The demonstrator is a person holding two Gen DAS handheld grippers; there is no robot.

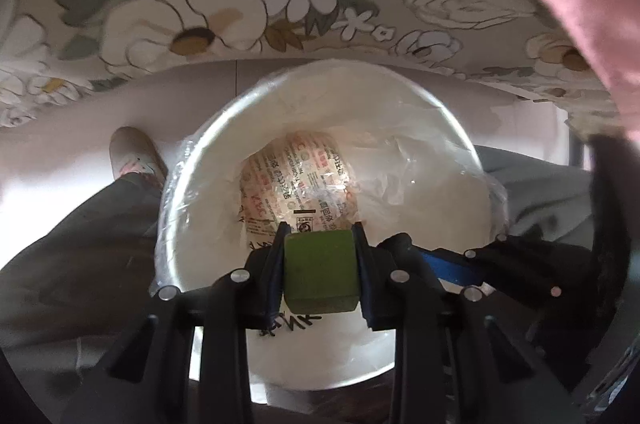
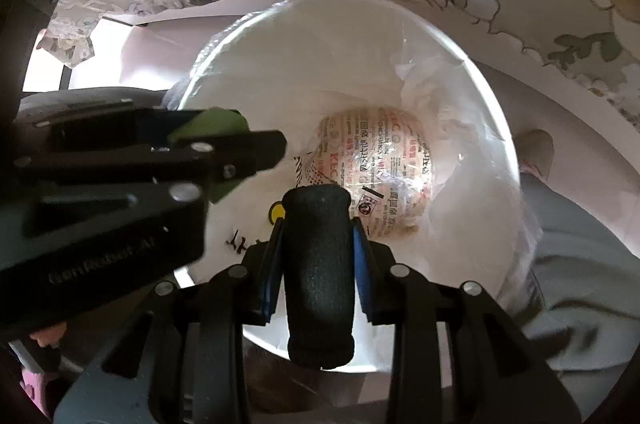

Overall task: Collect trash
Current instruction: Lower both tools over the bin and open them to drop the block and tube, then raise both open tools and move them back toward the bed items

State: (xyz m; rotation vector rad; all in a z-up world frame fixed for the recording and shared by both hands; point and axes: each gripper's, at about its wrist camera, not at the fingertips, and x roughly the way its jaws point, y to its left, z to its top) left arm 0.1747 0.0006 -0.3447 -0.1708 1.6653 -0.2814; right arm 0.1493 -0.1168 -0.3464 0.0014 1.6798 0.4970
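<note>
Bin (image 1: 192, 160) under block-gripping tongs (image 1: 319, 236).

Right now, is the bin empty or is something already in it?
Not empty. A crumpled printed wrapper lies at the bottom of the white bin, inside its clear liner.

Dim overall. Daylight glare whitens the bin (image 1: 320, 128) liner and floor (image 2: 48, 64). Heavy fisheye bending, dark vignetted corners; near claw parts blurred.
</note>
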